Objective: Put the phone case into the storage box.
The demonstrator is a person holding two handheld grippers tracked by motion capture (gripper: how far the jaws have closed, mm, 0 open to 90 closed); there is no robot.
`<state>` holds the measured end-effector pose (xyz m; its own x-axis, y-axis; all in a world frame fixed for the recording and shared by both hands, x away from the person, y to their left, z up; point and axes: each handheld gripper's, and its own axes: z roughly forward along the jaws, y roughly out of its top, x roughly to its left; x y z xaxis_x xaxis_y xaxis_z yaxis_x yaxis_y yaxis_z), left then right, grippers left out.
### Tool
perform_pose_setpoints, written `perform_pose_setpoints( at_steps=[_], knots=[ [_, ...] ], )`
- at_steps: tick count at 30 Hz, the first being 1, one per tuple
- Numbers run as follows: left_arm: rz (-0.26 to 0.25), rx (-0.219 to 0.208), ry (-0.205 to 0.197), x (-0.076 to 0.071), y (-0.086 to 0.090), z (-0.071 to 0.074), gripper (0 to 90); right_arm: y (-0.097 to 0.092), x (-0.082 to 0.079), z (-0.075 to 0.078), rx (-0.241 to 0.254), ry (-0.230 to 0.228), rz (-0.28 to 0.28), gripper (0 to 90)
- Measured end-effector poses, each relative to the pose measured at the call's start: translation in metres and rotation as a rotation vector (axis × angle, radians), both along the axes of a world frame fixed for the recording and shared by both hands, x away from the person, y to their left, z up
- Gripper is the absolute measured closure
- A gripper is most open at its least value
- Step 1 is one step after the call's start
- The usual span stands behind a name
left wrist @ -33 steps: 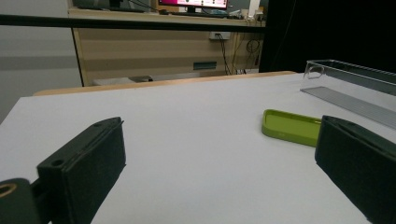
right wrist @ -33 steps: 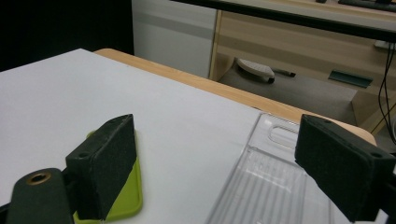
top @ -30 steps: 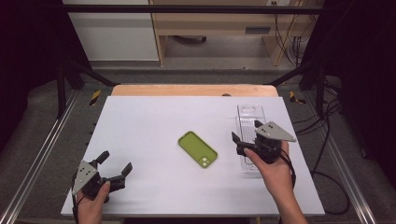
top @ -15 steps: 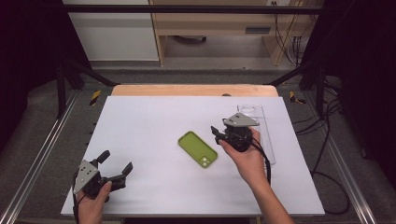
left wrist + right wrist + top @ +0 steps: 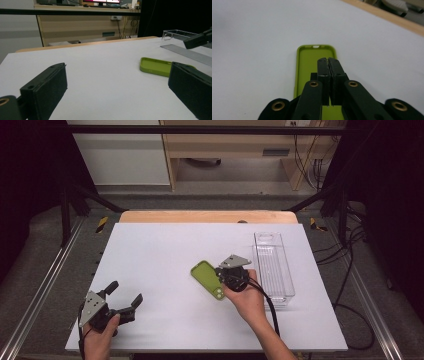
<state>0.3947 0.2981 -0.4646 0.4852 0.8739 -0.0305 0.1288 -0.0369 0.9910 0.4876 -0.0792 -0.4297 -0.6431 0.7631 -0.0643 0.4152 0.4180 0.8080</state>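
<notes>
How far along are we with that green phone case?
Done: the right tongs are over the green phone case, jaws shut, with nothing visibly pinched between them. In hand: nothing; the case lies flat on the white table. Left: the grasp and any move. The clear bin beside it looks empty. The left tongs wait open.

The phone case's [image 5: 312, 67] near end lay hidden beneath the right tongs [image 5: 328, 60], and whether they touched it could not be told; the left tongs' [image 5: 120, 85] far jaw covered its corner.
</notes>
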Motion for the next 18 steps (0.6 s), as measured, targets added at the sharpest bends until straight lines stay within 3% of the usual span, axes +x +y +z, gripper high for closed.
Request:
perform_pose_setpoints(
  at_steps=[12, 18],
  knots=[
    [-0.010, 0.005, 0.008, 0.001, -0.002, -0.001, 1.8, 0.011, -0.003, -0.037, -0.068, 0.113, 0.023, 90.0],
    [-0.017, 0.011, 0.011, 0.001, -0.004, -0.001, 1.9, 0.013, -0.008, -0.044, -0.084, 0.135, 0.053, 90.0]
  ],
)
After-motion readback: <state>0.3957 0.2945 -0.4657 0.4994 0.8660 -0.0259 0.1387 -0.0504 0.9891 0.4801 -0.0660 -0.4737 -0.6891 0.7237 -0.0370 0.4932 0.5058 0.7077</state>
